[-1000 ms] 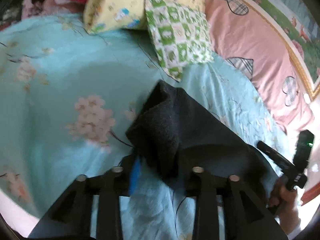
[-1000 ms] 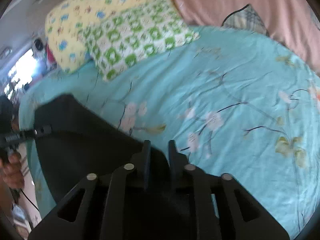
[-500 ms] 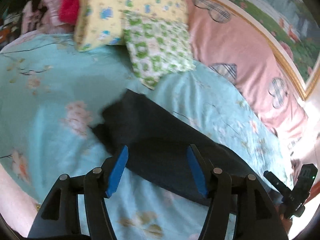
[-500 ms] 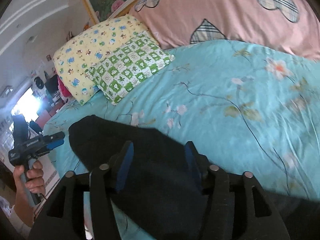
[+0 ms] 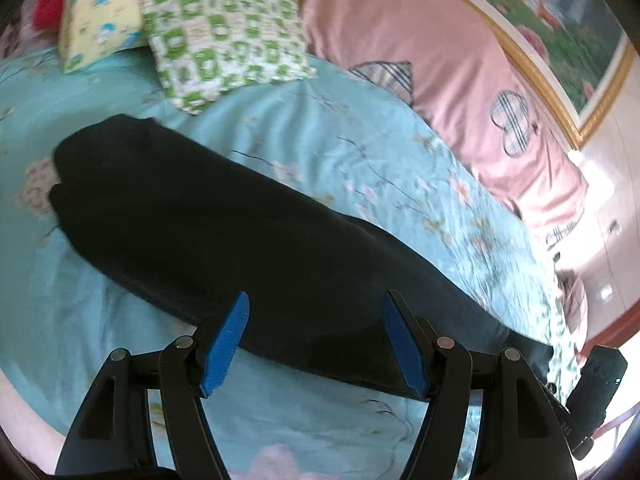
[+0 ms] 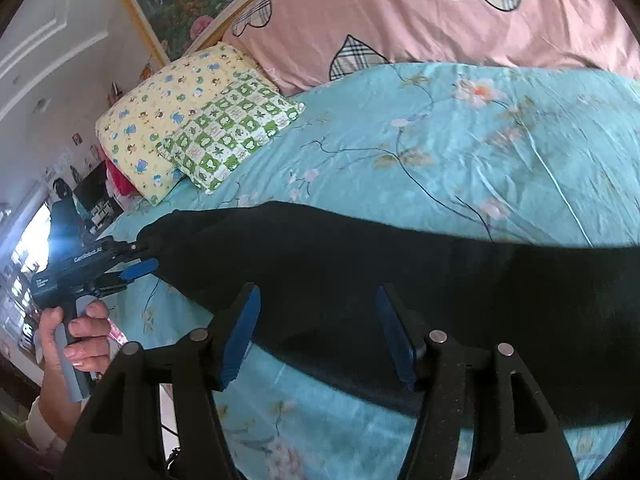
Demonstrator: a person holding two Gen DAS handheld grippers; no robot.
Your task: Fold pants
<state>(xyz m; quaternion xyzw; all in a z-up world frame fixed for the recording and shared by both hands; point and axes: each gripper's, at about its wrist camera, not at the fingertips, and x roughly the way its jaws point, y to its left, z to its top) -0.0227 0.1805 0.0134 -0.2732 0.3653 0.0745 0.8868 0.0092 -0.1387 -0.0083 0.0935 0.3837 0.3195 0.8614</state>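
Your left gripper (image 5: 316, 340) and right gripper (image 6: 316, 332) both hang with jaws opening, pads apart, gripping nothing; the black pants (image 5: 224, 236) lie flat just beyond the fingertips, stretched left to right across the blue floral bedspread (image 5: 360, 152), pillows farther off

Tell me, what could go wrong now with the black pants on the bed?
1. Both grippers are opening and hold nothing: the left gripper and the right gripper hover over the black pants. The soft blue quilt might wrinkle the fold when they grab again.
2. A gripper could pinch the quilt along with the dark cloth.
3. The pants' far end lies near the green checked pillow; a wide swing might bump it.
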